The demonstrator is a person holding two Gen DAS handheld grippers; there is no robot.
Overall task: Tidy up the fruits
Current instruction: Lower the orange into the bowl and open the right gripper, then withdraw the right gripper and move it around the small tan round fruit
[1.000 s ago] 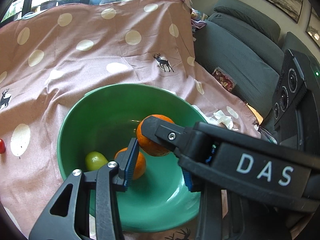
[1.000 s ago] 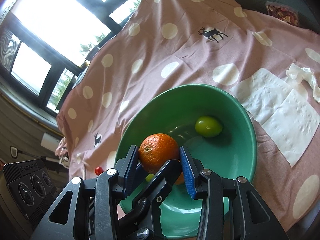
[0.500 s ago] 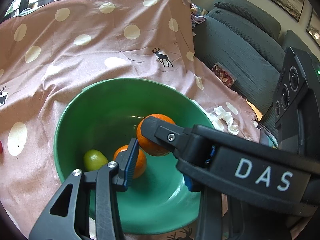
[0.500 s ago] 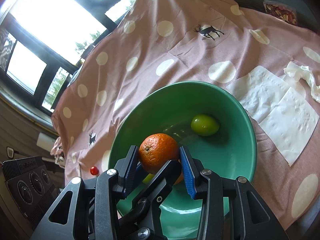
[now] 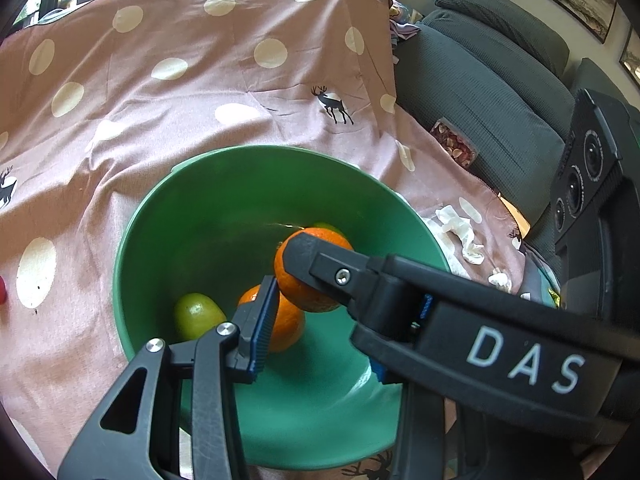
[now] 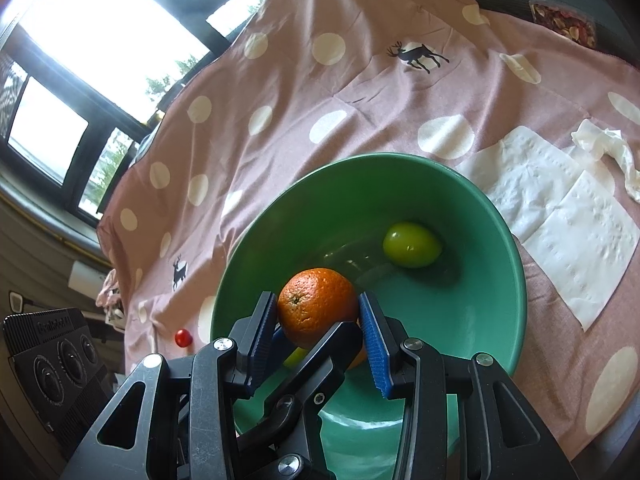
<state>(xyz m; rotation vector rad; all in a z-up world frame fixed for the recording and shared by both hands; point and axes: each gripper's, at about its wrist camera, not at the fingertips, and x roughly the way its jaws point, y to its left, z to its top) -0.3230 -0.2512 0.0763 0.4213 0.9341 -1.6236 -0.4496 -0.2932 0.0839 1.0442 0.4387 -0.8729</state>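
oranges (image 6: 318,307): 2 | green fruits (image 6: 412,245): 2 | bowl (image 6: 508,280): 1 | napkins (image 6: 580,236): 2

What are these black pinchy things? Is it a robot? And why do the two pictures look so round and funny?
It's not a robot. A person holds one pair of tongs in each hand, and each pair carries a little camera with a wide, bulging lens. That lens is what makes the pictures look round.

One picture looks along the left tongs, which are open. The other looks along the right tongs, which squeeze an orange over a green bowl.

In the bowl lie another orange, a green fruit and a second green fruit. The bowl sits on a pink spotted cloth. White paper napkins and a small red fruit also lie on the cloth.
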